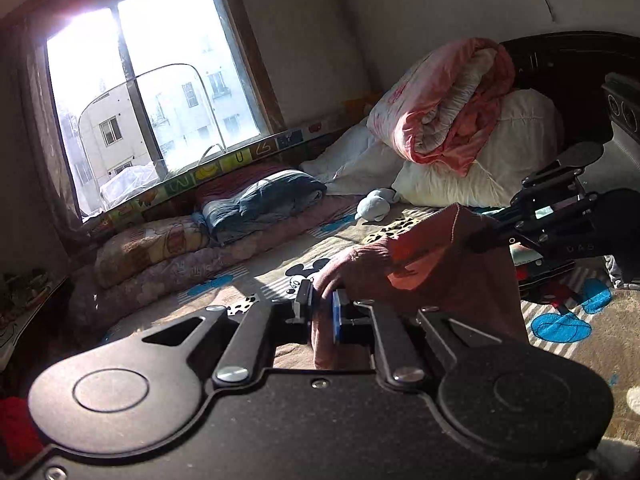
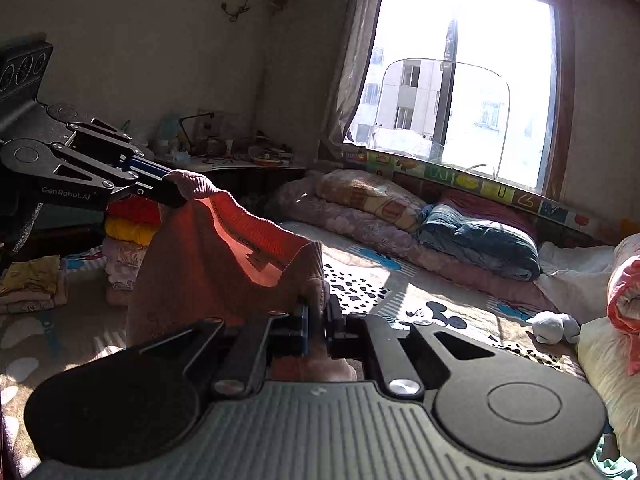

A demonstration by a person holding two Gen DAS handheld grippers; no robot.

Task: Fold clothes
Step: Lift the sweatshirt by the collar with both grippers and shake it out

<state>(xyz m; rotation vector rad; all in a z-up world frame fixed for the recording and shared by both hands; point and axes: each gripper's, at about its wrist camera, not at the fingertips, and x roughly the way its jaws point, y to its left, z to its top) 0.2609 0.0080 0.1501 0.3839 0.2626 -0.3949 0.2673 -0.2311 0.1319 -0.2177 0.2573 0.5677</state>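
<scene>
A pink knitted garment [image 1: 448,276] hangs in the air above the bed, stretched between both grippers. My left gripper [image 1: 322,308] is shut on one top corner of it. In the right wrist view the same pink garment [image 2: 208,264] shows its ribbed hem and a label, sunlight glowing through it. My right gripper [image 2: 318,320] is shut on the other corner. The right gripper [image 1: 476,238] shows from the side in the left wrist view, and the left gripper [image 2: 176,196] appears at the left of the right wrist view, clamping the cloth's edge.
A bed with a cartoon-mouse sheet [image 2: 424,312] lies below. Folded clothes stack up [image 2: 128,236] at the left, with a small pile [image 2: 32,280] beside them. Rolled quilts [image 1: 444,100], a blue folded blanket [image 1: 264,200], a small plush toy [image 1: 374,206] and a window [image 1: 152,100] surround the bed.
</scene>
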